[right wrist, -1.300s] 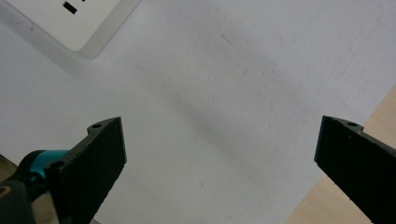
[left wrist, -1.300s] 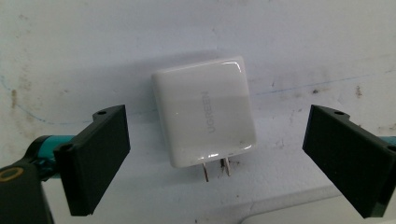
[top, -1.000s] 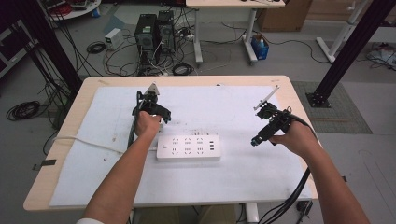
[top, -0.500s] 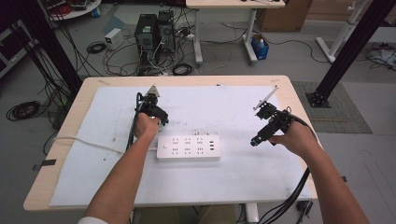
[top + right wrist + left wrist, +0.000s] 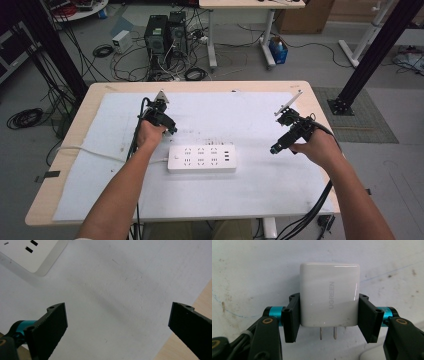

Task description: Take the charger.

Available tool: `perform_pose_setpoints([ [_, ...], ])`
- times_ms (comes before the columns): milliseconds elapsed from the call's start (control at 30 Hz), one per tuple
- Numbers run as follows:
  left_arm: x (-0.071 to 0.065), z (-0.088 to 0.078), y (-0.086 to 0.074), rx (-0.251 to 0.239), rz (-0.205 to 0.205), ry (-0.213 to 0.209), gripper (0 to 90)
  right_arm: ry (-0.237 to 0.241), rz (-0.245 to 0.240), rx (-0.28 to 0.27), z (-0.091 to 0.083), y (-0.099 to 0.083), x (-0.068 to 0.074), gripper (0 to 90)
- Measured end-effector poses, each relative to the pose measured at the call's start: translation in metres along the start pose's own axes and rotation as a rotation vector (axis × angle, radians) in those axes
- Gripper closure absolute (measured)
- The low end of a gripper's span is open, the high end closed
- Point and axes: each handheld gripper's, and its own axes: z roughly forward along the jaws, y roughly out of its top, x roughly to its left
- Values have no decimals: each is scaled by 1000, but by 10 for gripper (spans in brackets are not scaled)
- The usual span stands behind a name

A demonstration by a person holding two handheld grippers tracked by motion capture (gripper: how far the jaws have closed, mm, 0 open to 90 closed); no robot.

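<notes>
Left forearm (image 5: 125, 185) reaches forward from near edge, hand wrapped round left gripper (image 5: 329, 315), tilted down toward tabletop. Its jaws have just been closing, pads now pressing both sides of white block. Right forearm (image 5: 350, 190) angled inward, right gripper (image 5: 117, 322) held low, jaws spread wide, nothing between.

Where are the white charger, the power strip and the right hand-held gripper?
white charger (image 5: 329, 296): left gripper view, middle of its front face.
power strip (image 5: 201, 159): high view, middle of its top face.
right hand-held gripper (image 5: 117, 327): right gripper view, midway between its open jaws.
</notes>
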Motion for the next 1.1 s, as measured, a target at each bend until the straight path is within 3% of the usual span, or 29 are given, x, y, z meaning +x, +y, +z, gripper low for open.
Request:
perform_pose_setpoints([
  [400,-1,-57,-7,-105,193,-85,422,-19,-6,3,-1,0,8,14],
  [467,-2,-67,-8,-120,212,-94,422,-20,5,1,-3,0,11,14],
  [533,-2,-67,-8,-120,212,-94,423,-19,3,-3,-4,0,11,14],
  [567,-3,-79,-10,-133,248,-106,423,-17,9,-7,-5,-1,12,14],
  [600,-5,-85,-11,-142,257,-117,422,-19,16,-9,-6,-1,13,14],
  [633,-5,-90,-12,-140,279,-119,423,-19,13,-14,-7,-2,12,14],
  [700,-5,-90,-12,-140,279,-119,423,-20,11,-15,-8,-2,12,14],
  [767,-9,-105,-17,-150,337,-134,423,-23,15,-21,-10,-3,14,14],
  [800,-9,-105,-17,-150,337,-134,422,-26,20,-17,-11,-3,15,14],
  [833,-12,-112,-20,-155,368,-135,423,-25,11,-19,-11,-3,16,14],
  [967,-16,-122,-25,-156,416,-140,422,-23,8,-33,-12,-3,19,14],
  [1100,-17,-128,-29,-163,430,-161,422,-21,-1,-37,-13,-3,22,14],
])
